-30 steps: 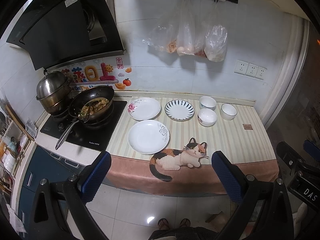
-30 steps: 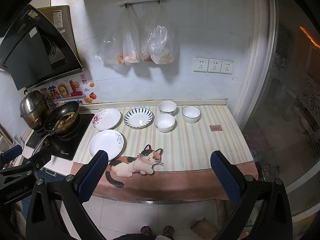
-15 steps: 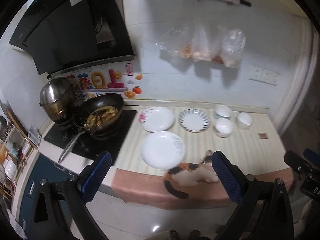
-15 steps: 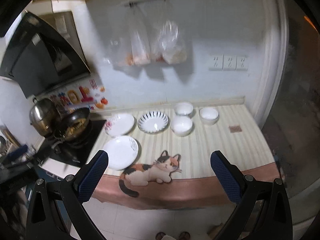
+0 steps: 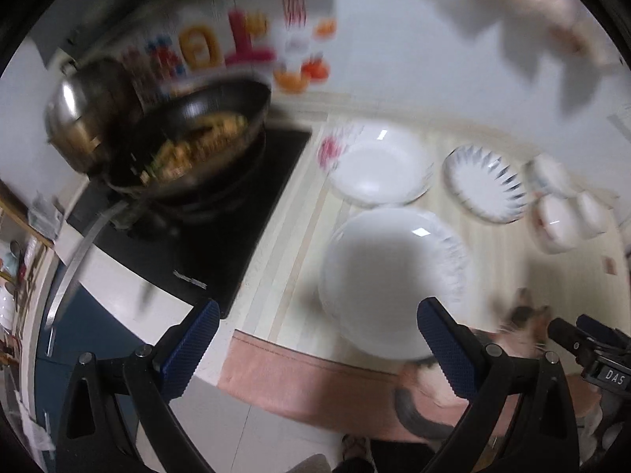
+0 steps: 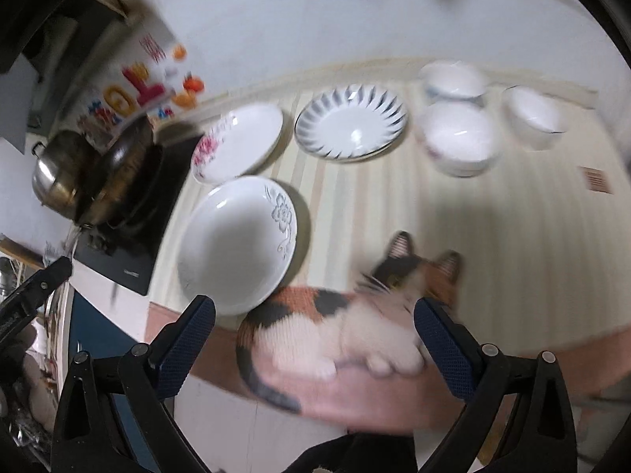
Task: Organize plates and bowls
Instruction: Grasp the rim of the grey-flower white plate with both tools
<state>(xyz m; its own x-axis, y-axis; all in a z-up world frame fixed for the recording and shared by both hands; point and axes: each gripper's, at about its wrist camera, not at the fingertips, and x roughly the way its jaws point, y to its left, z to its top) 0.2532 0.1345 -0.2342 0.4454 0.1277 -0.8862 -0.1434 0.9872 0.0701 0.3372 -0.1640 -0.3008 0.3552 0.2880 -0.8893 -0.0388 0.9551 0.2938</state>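
Within the last second both grippers have dropped from a high, far-off look at the whole kitchen to a close approach over the front of the desk (image 6: 493, 236), and both views are smeared with motion, so they are moving fast now. The left gripper (image 5: 313, 349) has its jaws wide and empty, and the near plate (image 5: 390, 280), which was small and distant a second ago, now fills the space just ahead of its right finger. The right gripper (image 6: 315, 343) is likewise wide and empty, aimed over the cat picture (image 6: 355, 315) on the desk's front edge, with the same near plate (image 6: 240, 240) just ahead of its left finger. Nothing on the desk has been moved: the floral plate (image 6: 240, 142) and the striped plate (image 6: 351, 122) lie side by side behind the near plate, and the three bowls (image 6: 457, 138) sit grouped to the right, apart from one another. The wok (image 5: 189, 146) with food stands on the hob to the left, close to the plates. I read this as the opening reach, with the sorting itself not yet begun, and the near plate as the likely first pick, probably for the left gripper. A flat plate lying flush on the desk gives little rim to catch, so the jaws would need to come in low at its edge.
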